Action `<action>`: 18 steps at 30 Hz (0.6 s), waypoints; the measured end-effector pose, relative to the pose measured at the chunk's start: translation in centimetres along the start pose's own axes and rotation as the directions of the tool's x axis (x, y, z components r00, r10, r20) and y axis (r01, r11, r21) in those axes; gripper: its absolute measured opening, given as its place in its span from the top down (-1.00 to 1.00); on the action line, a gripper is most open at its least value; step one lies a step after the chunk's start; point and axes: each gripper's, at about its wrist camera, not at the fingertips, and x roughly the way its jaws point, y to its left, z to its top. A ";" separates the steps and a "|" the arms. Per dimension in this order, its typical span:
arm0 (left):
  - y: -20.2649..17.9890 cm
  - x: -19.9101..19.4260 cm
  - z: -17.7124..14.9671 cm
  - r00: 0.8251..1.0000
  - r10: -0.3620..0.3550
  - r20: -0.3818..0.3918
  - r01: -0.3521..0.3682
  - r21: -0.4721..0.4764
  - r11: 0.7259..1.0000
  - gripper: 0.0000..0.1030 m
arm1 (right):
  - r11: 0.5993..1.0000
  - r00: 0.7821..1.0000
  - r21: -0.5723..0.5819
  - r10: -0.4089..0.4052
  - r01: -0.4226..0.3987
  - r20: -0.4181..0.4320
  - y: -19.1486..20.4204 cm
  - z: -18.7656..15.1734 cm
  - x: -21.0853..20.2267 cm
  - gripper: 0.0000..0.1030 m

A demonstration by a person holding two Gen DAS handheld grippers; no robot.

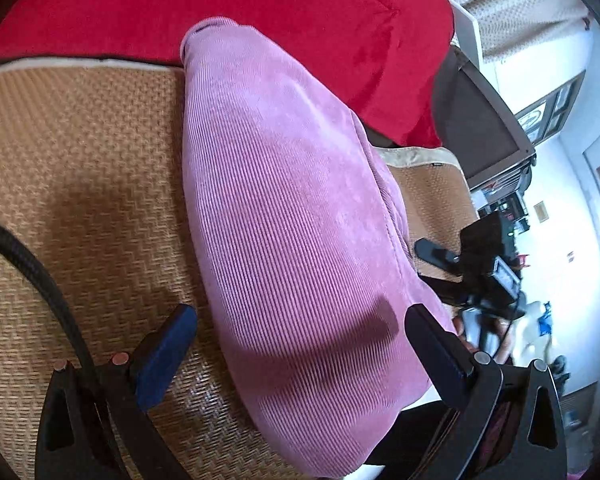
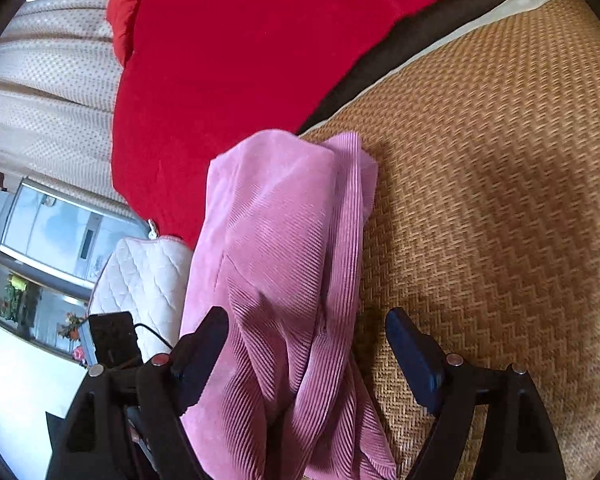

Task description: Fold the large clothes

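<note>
The pink corduroy garment (image 1: 292,208) lies in a long narrow band on the woven mat (image 1: 80,184), its far end just reaching the red blanket (image 1: 260,4) — lengthwise folds look done, so a crosswise fold seems due. The left hand-held gripper (image 1: 300,344) stands spread astride the near end, pinching nothing. The right hand-held gripper (image 2: 306,344) is likewise spread, cloth between its jaws, unpinched. Next, each must close on a near corner.

Black gripper frames, dark blue fingers (image 2: 414,356), silver pivot screws (image 1: 481,357), braided black cable (image 1: 40,272).
</note>
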 end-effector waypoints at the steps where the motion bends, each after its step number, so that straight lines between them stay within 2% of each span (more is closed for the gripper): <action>1: 0.2 0.1 0.1 1.000 -0.011 -0.006 0.011 -0.009 1.000 -1.00 | 1.000 1.000 0.004 0.003 -0.003 -0.016 -0.1 0.1 0.6 -0.62; 5: 0.4 0.6 0.4 0.998 -0.055 -0.028 0.054 -0.024 0.998 -1.00 | 0.999 0.998 -0.031 0.033 -0.035 -0.047 0.6 0.2 2.1 -0.62; 8: 0.1 1.4 0.7 0.998 -0.054 -0.032 0.053 -0.022 0.998 -1.00 | 0.995 0.995 -0.044 0.088 -0.090 -0.056 1.2 0.2 3.0 -0.63; 11: 0.1 1.9 1.0 0.997 -0.070 -0.028 0.069 -0.042 0.997 -1.00 | 0.990 0.989 -0.031 0.137 -0.139 -0.051 1.5 0.4 3.7 -0.75; 15: 0.8 2.0 1.2 0.995 -0.097 -0.017 0.096 -0.075 0.993 -1.00 | 0.987 0.987 -0.033 0.153 -0.155 -0.044 2.3 0.6 5.0 -0.78; 18: 0.9 2.4 1.3 0.996 -0.088 -0.010 0.087 -0.072 0.994 -1.00 | 0.989 0.992 -0.077 0.121 -0.124 -0.041 3.6 0.4 6.2 -0.78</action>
